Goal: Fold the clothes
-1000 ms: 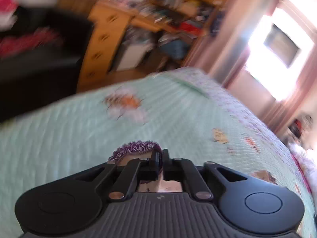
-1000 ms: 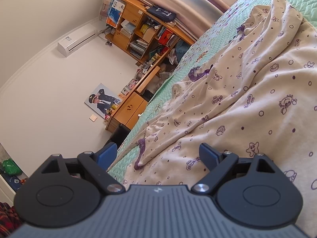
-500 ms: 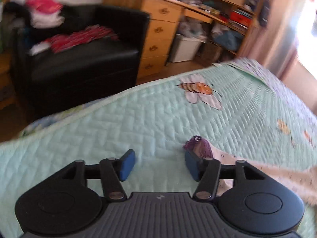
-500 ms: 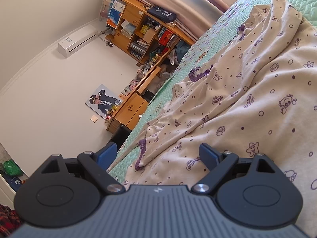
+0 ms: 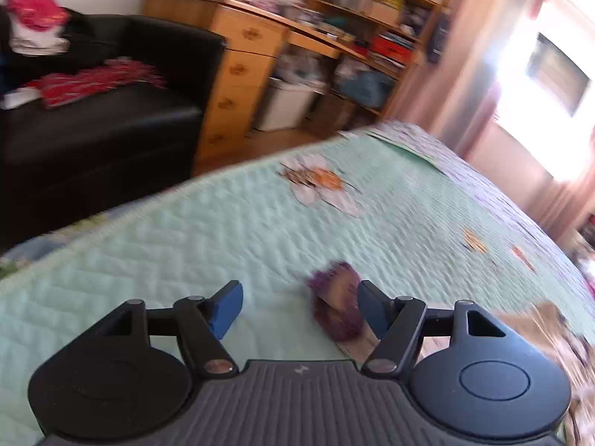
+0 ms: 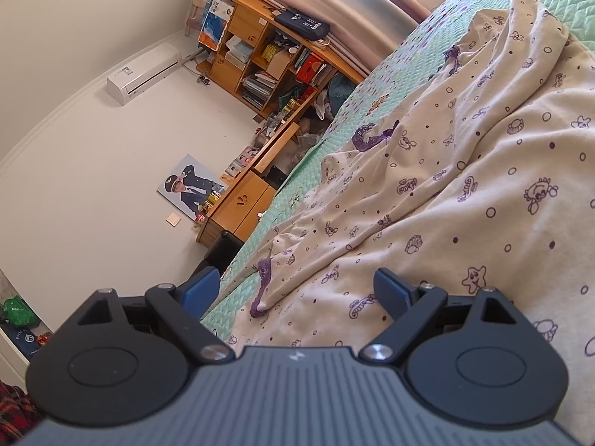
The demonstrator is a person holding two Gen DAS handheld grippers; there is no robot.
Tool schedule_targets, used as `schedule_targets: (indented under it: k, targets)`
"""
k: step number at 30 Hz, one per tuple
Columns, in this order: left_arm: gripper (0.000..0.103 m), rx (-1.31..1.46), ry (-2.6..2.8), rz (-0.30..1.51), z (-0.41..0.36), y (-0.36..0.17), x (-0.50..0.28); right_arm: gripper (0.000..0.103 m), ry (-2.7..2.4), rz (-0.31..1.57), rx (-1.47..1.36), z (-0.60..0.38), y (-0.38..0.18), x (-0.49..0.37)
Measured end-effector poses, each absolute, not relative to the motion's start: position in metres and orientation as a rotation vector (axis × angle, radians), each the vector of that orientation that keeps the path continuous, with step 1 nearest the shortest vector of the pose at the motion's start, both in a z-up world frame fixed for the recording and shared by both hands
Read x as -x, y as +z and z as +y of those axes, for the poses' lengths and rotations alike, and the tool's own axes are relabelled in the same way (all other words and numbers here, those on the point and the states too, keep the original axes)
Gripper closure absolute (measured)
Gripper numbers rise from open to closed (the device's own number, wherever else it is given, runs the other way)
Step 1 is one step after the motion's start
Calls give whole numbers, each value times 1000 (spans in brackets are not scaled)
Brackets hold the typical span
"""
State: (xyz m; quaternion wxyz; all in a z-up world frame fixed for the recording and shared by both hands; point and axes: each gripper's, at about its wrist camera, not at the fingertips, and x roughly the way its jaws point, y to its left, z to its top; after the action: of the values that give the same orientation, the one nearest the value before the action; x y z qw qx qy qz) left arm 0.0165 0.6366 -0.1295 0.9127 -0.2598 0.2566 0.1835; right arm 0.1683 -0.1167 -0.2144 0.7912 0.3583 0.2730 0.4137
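A cream garment with purple prints point(image 6: 465, 193) lies rumpled across the green quilted bed point(image 6: 260, 230). Its purple-trimmed cuff point(image 5: 336, 304) rests on the quilt point(image 5: 223, 230) in the left wrist view, just inside the right finger of my left gripper point(image 5: 299, 310), which is open and holds nothing. In the right wrist view my right gripper point(image 6: 293, 291) is open low over the garment's edge, where a purple frill point(image 6: 262, 282) hangs down. Its left finger point(image 6: 199, 290) stands off the bed's side.
A black armchair point(image 5: 93, 122) with red clothes stands beyond the bed's edge, next to wooden drawers point(image 5: 238, 70) and cluttered shelves point(image 5: 372, 22). A bright window point(image 5: 550, 85) lies to the right. The right wrist view shows a desk point(image 6: 241, 200), bookshelves point(image 6: 260, 59) and a wall air conditioner point(image 6: 145, 70).
My left gripper was shut on the purple cuff one second ago; it has opened and let the cuff drop onto the quilt. The right gripper has not moved.
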Motion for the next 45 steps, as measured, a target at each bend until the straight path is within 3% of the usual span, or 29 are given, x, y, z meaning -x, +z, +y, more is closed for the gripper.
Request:
schedule_targets:
  k: [5, 20, 30, 32, 36, 40, 45]
  targets:
    - [33, 571, 248, 480, 632, -128, -18, 13, 889, 588, -767, -116, -214, -168]
    - [30, 610, 82, 557, 642, -138, -74, 13, 886, 591, -761, -114, -212, -167]
    - [28, 473, 24, 888, 642, -105, -47, 13, 884, 592, -754, -114, -213, -168]
    - [26, 500, 33, 839, 644, -98, -27, 13, 886, 590, -759, -115, -213, -168]
    - [10, 610, 122, 616, 649, -93, -5, 13, 889, 586, -770, -116, -214, -169]
    - [11, 698, 106, 482, 630, -101, -30, 13, 889, 586, -769, -115, -214, -169]
    - [11, 673, 209, 670, 611, -137, -69, 13, 888, 586, -768, -114, -213, -168]
